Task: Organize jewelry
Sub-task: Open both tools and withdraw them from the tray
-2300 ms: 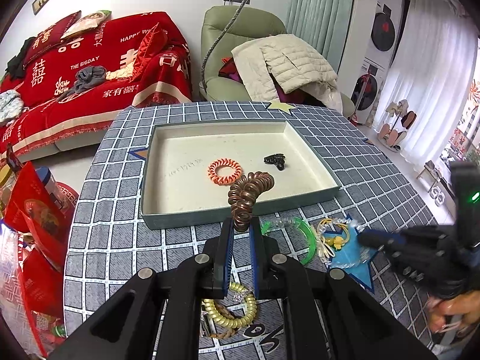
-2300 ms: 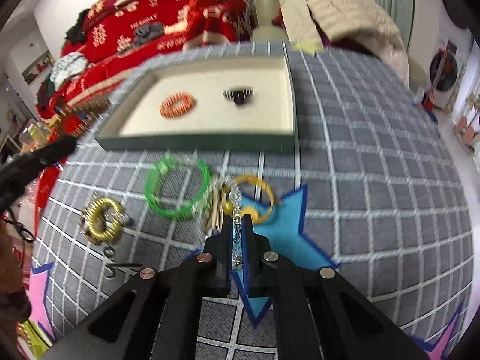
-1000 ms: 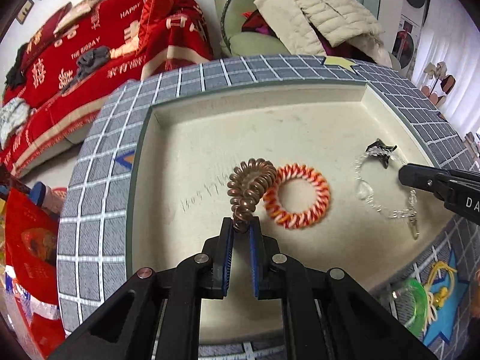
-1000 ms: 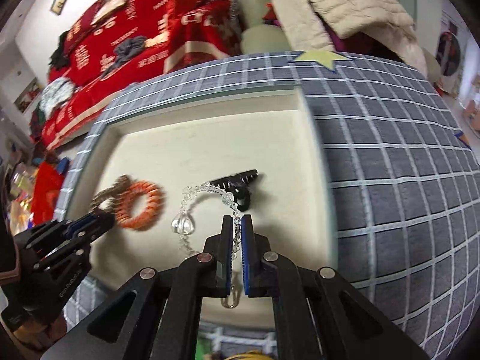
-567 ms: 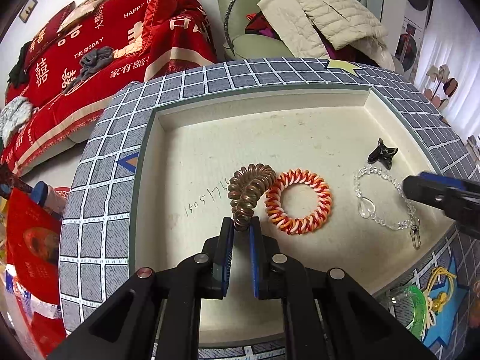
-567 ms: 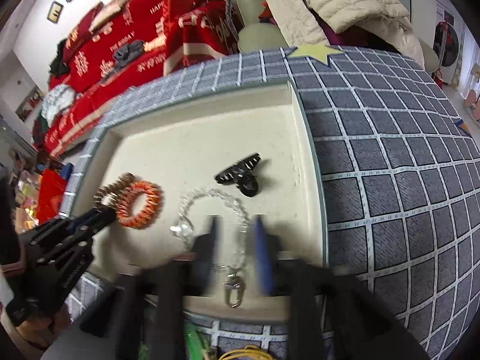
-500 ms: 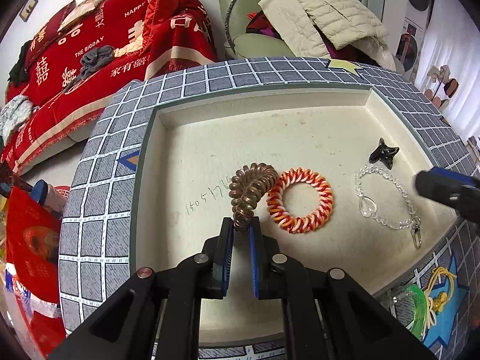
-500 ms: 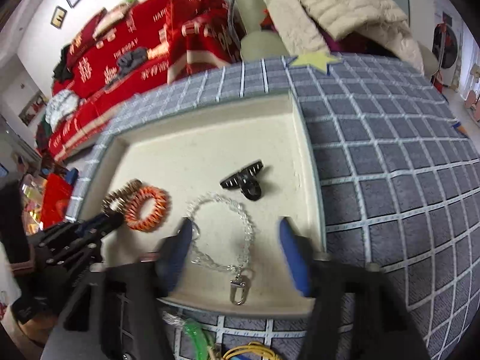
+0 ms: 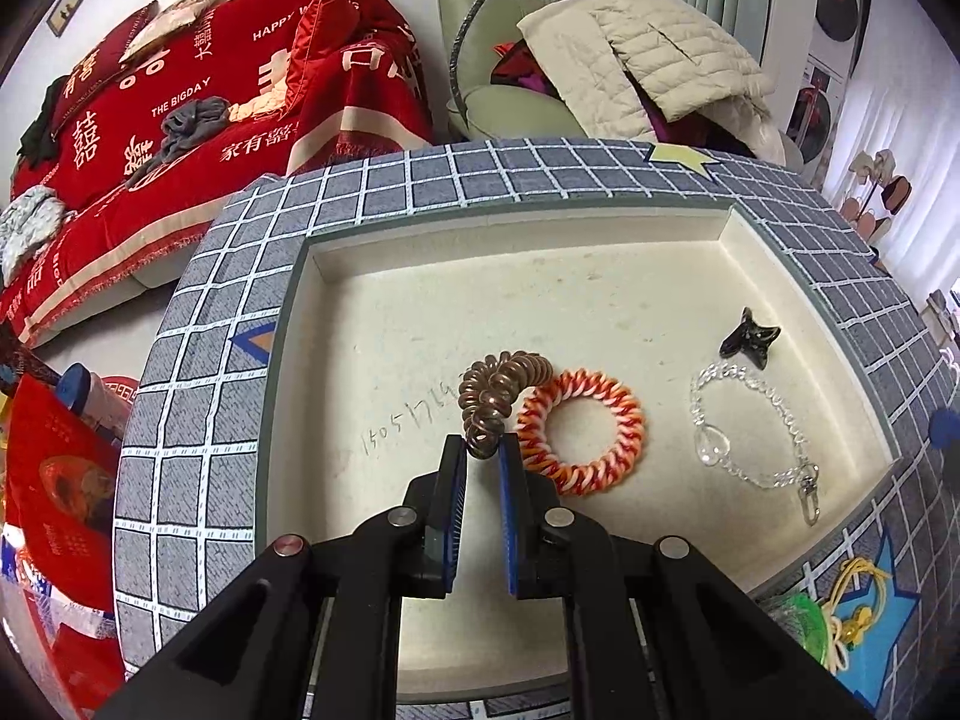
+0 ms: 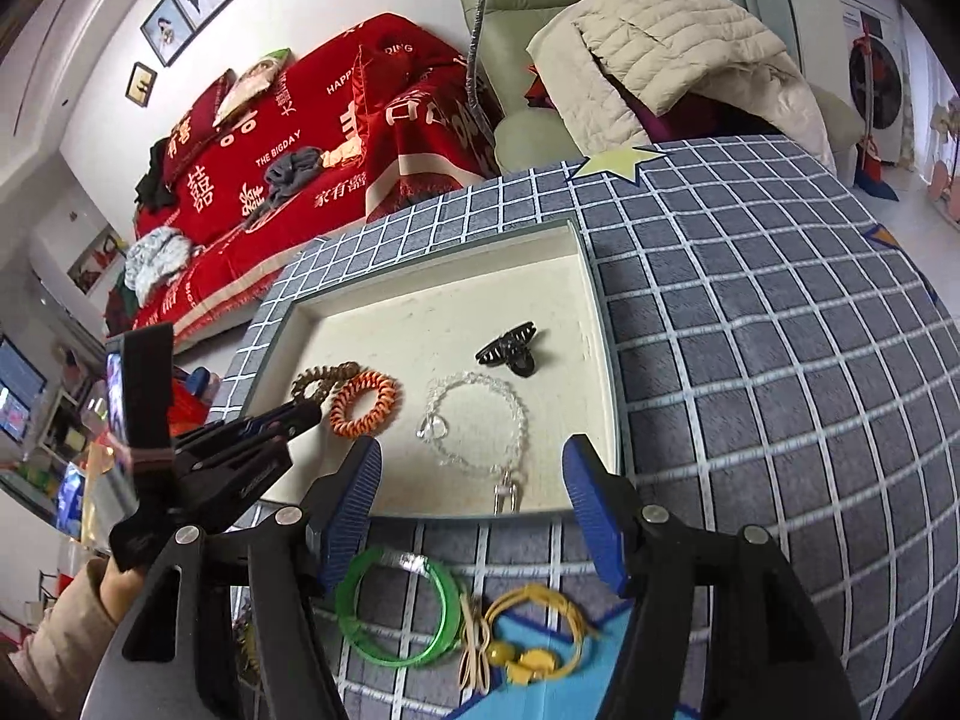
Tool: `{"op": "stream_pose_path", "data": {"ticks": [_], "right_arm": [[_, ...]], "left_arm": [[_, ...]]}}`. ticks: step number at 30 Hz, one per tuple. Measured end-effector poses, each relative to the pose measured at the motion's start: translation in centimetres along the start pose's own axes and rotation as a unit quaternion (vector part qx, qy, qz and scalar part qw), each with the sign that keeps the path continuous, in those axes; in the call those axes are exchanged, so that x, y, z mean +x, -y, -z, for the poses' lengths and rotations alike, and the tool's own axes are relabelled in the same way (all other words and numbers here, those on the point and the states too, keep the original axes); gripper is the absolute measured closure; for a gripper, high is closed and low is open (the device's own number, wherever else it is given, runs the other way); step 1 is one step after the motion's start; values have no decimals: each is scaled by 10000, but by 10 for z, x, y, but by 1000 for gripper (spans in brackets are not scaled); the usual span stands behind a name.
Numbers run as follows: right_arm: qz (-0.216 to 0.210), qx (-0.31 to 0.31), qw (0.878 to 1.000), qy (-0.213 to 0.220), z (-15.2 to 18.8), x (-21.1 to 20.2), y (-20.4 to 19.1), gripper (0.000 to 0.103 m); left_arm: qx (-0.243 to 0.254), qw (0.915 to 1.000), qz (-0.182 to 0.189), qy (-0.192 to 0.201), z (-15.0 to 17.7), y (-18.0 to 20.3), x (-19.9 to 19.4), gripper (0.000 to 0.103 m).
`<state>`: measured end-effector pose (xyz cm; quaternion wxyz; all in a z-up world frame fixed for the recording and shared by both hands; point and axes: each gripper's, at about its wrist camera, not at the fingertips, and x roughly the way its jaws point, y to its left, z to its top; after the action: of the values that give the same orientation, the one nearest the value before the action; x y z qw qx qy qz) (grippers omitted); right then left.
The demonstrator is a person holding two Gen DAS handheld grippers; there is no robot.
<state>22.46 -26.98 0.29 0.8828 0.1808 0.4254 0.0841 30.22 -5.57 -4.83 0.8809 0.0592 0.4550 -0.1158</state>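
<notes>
While the left gripper (image 9: 482,457), angled down over the tray (image 9: 288,324), pinches the brown coil (image 9: 498,387), the right gripper (image 10: 472,468) hangs spread wide above the tray's near edge, empty; the bracelet (image 10: 480,420) lies inside.

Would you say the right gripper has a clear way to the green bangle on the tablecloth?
Probably yes: the right gripper is open and empty, and the green bangle lies uncovered just below it, outside the tray.

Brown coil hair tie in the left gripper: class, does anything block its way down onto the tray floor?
Partly. The brown coil hair tie, clamped in the left gripper, hangs beside the orange coil hair tie. The tray floor left of it looks bare.
</notes>
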Motion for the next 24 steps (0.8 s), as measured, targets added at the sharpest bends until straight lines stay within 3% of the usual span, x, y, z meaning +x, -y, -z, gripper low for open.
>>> {"op": "stream_pose_path", "data": {"ticks": [1,2,3,4,6,11,14,16,18,22,24], "right_arm": [[-17,16,10000,0,2,-2,0,36],[-23,30,10000,9,4,-4,-1,36],[-30,37,10000,10,6,-5,-1,36],[-46,48,10000,1,8,-6,-1,36],[-58,64,10000,-15,13,-8,-2,36],[-95,141,9999,-9,22,-14,1,33],[-69,119,9999,77,26,-21,1,17],[-59,109,9998,163,31,-27,2,14],[-67,131,9997,207,36,-32,3,0],[-53,125,9993,339,46,-46,4,0],[-24,66,9994,349,51,-52,3,0]], "left_arm": [[9,10000,-8,13,-1,1,0,71],[9,10000,-15,31,-1,1,-1,63],[-1,10000,-22,43,-2,1,-1,13],[-43,9999,-128,82,-3,0,-2,0],[-27,9988,-341,341,-4,0,-10,0],[-30,9985,-320,453,-9,1,-26,0],[-65,9983,-224,540,-5,1,-41,0],[-92,9982,-192,569,1,1,-53,0],[-178,9981,-115,576,8,-3,-63,0],[-373,9977,69,569,29,-11,-83,0],[-401,9975,-8,574,44,-14,-94,0]]}}
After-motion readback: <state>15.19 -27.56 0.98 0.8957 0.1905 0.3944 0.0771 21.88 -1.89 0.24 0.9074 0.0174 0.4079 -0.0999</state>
